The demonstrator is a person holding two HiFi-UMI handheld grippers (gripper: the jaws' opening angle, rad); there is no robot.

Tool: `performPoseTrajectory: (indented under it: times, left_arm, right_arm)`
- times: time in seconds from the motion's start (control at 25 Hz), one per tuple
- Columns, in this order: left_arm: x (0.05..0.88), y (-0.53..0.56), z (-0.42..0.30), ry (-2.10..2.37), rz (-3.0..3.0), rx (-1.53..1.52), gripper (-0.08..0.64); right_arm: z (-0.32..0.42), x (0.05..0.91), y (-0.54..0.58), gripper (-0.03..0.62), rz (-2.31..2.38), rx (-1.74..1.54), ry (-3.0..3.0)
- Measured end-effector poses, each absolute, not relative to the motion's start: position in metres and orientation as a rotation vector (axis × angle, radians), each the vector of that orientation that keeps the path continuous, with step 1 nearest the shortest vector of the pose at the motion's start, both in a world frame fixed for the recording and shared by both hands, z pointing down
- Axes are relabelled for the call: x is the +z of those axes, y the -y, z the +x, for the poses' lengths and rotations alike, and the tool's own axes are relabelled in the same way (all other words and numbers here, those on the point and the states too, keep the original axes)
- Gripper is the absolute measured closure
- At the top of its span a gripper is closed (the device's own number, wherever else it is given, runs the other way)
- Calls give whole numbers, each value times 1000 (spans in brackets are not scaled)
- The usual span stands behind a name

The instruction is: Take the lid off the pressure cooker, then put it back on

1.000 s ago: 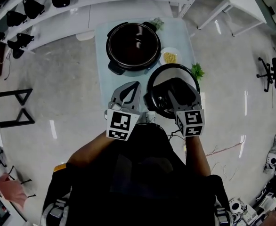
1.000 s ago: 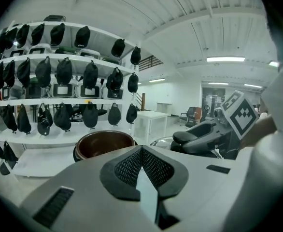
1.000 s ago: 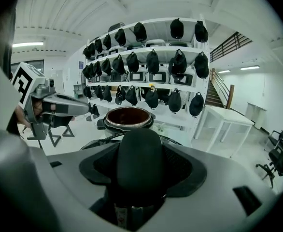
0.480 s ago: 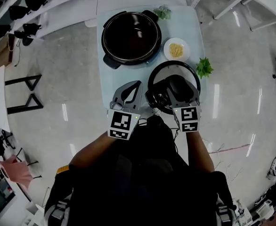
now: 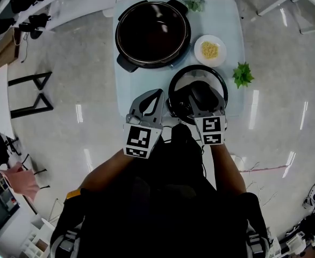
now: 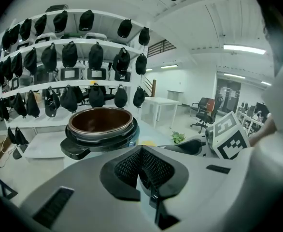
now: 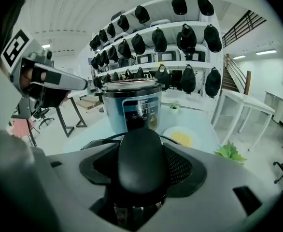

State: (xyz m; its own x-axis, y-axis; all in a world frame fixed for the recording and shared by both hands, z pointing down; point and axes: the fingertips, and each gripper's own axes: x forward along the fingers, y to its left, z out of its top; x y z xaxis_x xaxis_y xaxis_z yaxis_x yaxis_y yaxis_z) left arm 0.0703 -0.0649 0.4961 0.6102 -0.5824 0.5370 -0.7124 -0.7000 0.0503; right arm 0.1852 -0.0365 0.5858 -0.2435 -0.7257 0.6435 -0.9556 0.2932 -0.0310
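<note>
**Gripping the lid by its handle, beside the open cooker**

The right gripper (image 5: 199,98) is clamped on the lid's black handle (image 7: 140,154). In the right gripper view the rounded handle fills the space between the two jaws, with their ribbed pads pressed in from either side. The lid (image 5: 215,81) sits directly under this gripper, over the near right part of the pale table (image 5: 126,85). It is a round piece with a dark centre and a bright rim. The pictures do not settle whether it rests on the tabletop or hangs just above it.

The pressure cooker (image 5: 153,34) stands uncovered farther back on the table, beyond the lid and to its left. Its dark inner pot is in plain sight and the two are apart. From the right gripper view the cooker's body, with its control panel (image 7: 137,114), rises straight ahead past the handle.

The left gripper (image 5: 156,96) is held just left of the lid, near the table's front edge. Its jaws are pressed together with nothing between them and point toward the cooker.

A small white plate (image 5: 209,50) of something yellow lies to the right of the cooker, just behind the lid. A green sprig (image 5: 243,74) lies near the table's right edge.
</note>
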Motion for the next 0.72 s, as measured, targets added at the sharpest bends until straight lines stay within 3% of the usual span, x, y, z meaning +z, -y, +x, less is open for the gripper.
performPoseTrajectory:
  times: [0.72]
  left_arm:
    - [518,69,66,1069,2543,760,552]
  right_arm:
    - [165,637,50,301,1419,582,2073]
